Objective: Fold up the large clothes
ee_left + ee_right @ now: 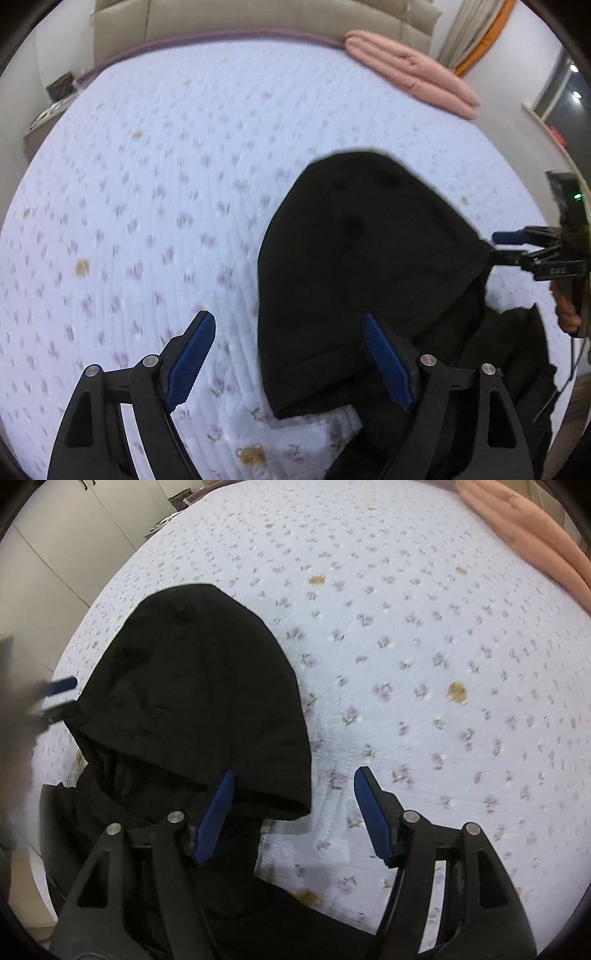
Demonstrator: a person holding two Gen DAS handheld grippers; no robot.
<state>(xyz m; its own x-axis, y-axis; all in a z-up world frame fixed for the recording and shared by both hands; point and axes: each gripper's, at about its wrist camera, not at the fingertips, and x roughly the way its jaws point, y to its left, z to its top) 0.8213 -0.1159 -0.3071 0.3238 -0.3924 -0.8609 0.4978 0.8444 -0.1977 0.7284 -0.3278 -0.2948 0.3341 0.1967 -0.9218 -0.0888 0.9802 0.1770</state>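
The left gripper (286,360), black-armed with ribbed blue pads, stands with its jaws wide apart and nothing pressed between them; one pad hangs over bare bedding, the other over the lower edge of the black hooded jacket (369,266). The right gripper (293,814), of the same build, is likewise spread, its left pad over the rim of the hood and its right pad over the bedcover, gripping nothing. The jacket lies on the pale blue quilted bedcover with small purple flowers (147,192), hood flattened and pointing toward the head of the bed, the rest of the dark cloth bunched near the bed's near edge under both tools. Farther off, a folded pink blanket (410,70) rests at the far corner of the bed, near a beige padded headboard (258,18) and a curtain.
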